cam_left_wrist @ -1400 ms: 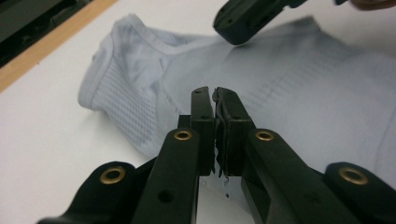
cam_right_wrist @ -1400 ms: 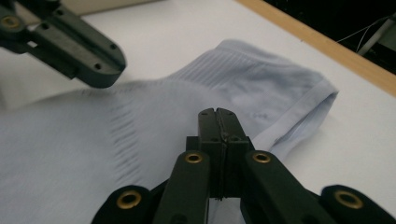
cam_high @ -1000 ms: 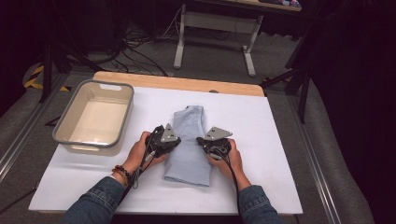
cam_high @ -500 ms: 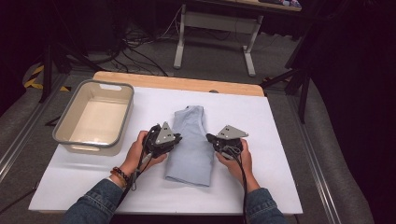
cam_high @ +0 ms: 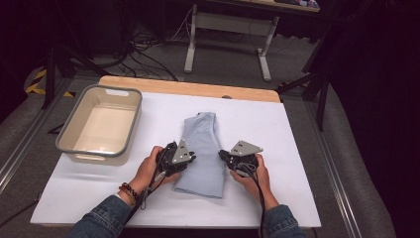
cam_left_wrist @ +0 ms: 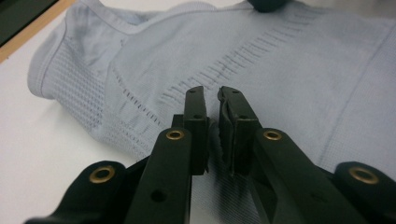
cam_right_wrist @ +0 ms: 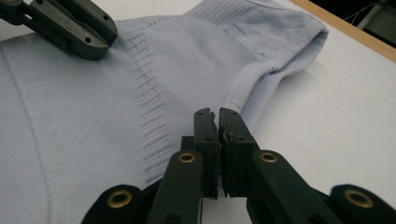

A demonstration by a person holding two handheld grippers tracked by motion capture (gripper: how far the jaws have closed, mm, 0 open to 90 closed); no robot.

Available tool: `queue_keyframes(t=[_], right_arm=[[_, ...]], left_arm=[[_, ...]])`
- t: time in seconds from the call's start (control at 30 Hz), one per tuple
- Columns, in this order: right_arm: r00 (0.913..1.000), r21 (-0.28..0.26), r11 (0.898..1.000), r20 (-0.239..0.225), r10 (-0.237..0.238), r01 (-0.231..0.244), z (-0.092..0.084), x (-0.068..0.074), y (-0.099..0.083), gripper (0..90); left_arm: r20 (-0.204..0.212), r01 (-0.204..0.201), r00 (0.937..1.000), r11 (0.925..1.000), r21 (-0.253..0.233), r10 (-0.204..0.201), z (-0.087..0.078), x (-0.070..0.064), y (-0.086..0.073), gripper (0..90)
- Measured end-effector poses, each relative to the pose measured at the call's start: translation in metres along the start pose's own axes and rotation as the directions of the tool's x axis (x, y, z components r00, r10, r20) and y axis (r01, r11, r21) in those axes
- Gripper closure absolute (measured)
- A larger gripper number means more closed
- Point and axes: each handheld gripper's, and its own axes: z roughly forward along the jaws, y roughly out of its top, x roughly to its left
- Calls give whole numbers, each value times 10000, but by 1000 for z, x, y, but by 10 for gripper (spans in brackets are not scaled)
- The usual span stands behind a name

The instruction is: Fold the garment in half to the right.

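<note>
High view, nearest first: two denim sleeves come in over the near edge of the white table [cam_high: 74, 193], each hand carrying a gripper. The left gripper [cam_high: 188, 157] sits at the left side of a folded pale blue garment [cam_high: 203, 148], and the right gripper [cam_high: 223, 154] sits at the garment's right side, its tips at the cloth's edge. The garment lies near the middle of the table, its wider end towards the near edge and its narrower end towards the far edge. In the left gripper view the left gripper [cam_left_wrist: 212, 95] has its jaws a narrow slit apart, having just been opening a little; the tips hang low over the knitted cloth [cam_left_wrist: 261, 70], with nothing clamped between them. In the right gripper view the right gripper [cam_right_wrist: 216, 114] has its jaws almost together, parted by a hair after just easing apart, and they grasp nothing; the tips stand at the garment's hemmed side edge [cam_right_wrist: 243, 93], with bare table to one side. Farther off in that view the left gripper's dark jaws [cam_right_wrist: 74, 28] rest over the cloth. Beyond the hands, near the far left corner of the table, stands a grey-rimmed bin [cam_high: 67, 136]. A strip of wood [cam_high: 198, 89] runs along the far edge.
</note>
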Motion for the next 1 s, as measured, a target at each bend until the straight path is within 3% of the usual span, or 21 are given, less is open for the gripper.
queue_keyframes(t=[0.17,0.3,0.53,0.83,1.0], right_arm=[[9999,17,9999,61,123,-123,5,-2,-5,859],[9997,-59,9999,234,-99,100,11,-1,-6,859],[9967,-182,9990,708,-385,399,17,0,-2,860],[9964,-656,9966,717,-453,501,-4,4,1,868],[9985,-1107,9928,335,-434,469,-16,12,9,882]], left_arm=[[-73,-70,9999,9996,262,72,3,-1,-4,821],[-108,-78,9999,9993,356,82,5,-2,-6,823],[-140,196,9997,9997,-108,-198,-1,-2,-5,817],[99,-151,9998,9962,-857,160,-26,-8,0,813],[302,-253,9991,9953,-939,282,-36,-13,-1,833]])
